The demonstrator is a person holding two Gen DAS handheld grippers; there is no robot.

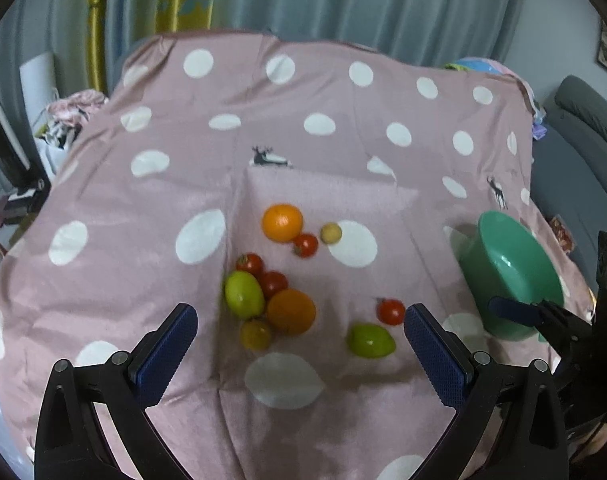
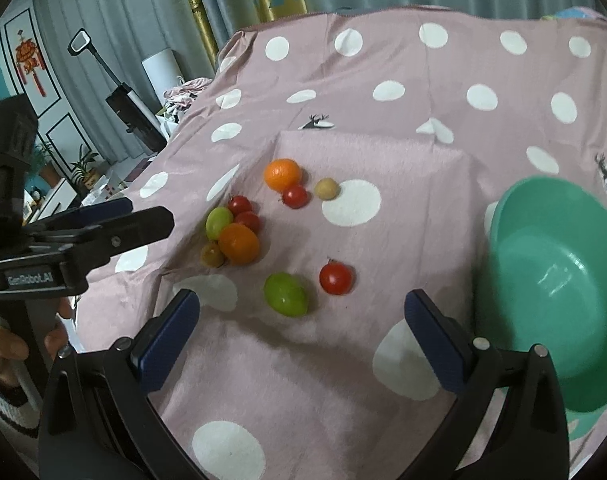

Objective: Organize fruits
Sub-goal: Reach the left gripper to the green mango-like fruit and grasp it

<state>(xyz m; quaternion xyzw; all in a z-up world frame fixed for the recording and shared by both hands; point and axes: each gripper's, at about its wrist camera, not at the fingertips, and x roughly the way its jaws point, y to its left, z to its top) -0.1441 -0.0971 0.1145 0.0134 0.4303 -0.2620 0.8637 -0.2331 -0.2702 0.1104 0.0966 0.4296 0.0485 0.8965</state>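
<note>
Right wrist view: fruits loose on a pink dotted cloth (image 2: pixel 383 92), green bowl (image 2: pixel 559 280) empty at your right, nothing picked yet.
Both tongs gape wide and carry nothing: right gripper (image 2: pixel 301 326) hangs over the cloth just short of the near green lime (image 2: pixel 285 294) and the lone tomato (image 2: pixel 335 278); left gripper (image 1: pixel 299 338) hovers near the cluster of oranges (image 1: pixel 291 311), tomatoes and a second lime. Tomatoes likely soft and thin-skinned, so pinch lightly across the widest part; oranges firmer and heavier, round, could roll, so close square on the middle. The lime looks smooth, maybe slippery. Cloth is wrinkled and soft over a table, expect fruit to shift. Grey curtains (image 1: pixel 343 0) behind, clutter at the room's left.
</note>
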